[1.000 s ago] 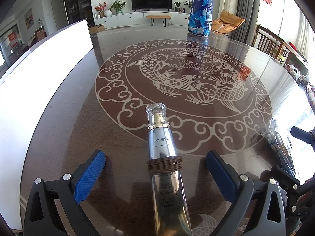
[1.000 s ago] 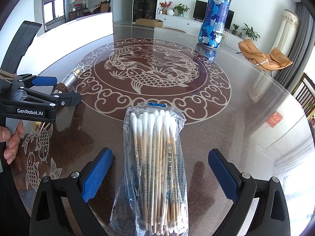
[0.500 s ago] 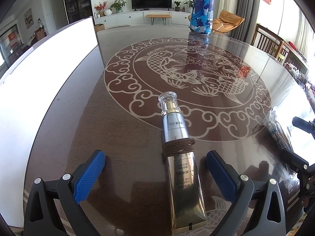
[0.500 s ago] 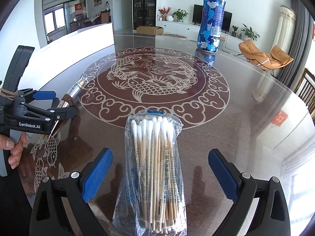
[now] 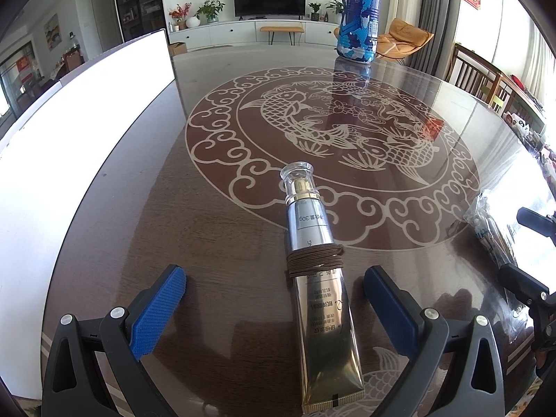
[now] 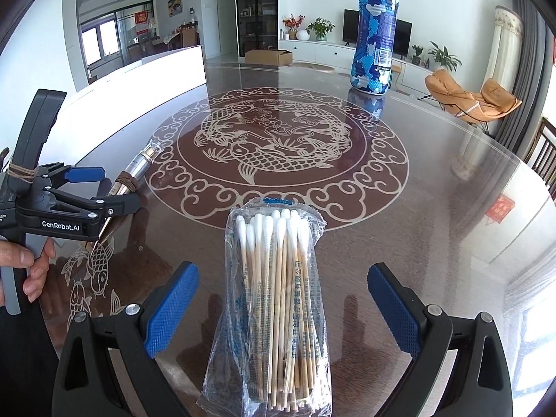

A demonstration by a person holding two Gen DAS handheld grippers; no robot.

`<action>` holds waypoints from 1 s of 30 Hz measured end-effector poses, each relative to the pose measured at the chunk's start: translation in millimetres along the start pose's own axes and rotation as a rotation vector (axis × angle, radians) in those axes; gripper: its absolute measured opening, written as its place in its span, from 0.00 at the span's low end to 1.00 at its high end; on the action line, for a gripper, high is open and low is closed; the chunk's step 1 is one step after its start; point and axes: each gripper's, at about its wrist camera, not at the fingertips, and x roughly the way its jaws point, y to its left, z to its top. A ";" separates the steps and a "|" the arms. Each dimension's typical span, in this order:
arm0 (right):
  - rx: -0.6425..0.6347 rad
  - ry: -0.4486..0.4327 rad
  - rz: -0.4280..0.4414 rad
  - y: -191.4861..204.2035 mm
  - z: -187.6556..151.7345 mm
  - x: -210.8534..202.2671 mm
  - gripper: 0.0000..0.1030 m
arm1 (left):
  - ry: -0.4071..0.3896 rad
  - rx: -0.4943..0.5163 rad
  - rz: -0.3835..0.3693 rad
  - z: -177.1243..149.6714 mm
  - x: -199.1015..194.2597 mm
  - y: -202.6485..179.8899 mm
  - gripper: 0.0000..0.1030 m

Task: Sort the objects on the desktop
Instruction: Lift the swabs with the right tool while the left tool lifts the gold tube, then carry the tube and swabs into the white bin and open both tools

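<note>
Tube point(image 5: 314, 271) label, centre of the left wrist view: "30g" beside Chinese characters.
Left gripper point(image 6: 87, 187) body, left edge of the right wrist view: "GenRobot.AI".
Cotton swab bag point(image 6: 274, 299), lower centre: a blue column of Chinese characters.

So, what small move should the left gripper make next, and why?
Probably ease the left gripper forward and close it on the silver tube. The tube lies flat on the table between the open fingers, touching neither one. The right gripper is likewise open around the bag of cotton swabs.
</note>
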 end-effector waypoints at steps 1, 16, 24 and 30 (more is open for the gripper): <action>-0.002 0.002 -0.001 0.4 0.2 0.5 0.95 | 0.000 0.000 0.000 0.0 0.0 0.0 1.00; -0.069 0.128 0.110 -1.9 7.5 10.9 0.95 | 0.104 0.005 -0.194 3.8 -9.6 15.8 1.00; -0.246 0.320 0.138 17.4 23.0 31.0 0.95 | 0.166 0.067 -0.160 19.2 1.2 -6.1 1.00; -0.180 0.334 0.144 6.1 29.9 27.0 0.33 | 0.125 0.135 -0.080 23.0 -4.2 -14.1 0.30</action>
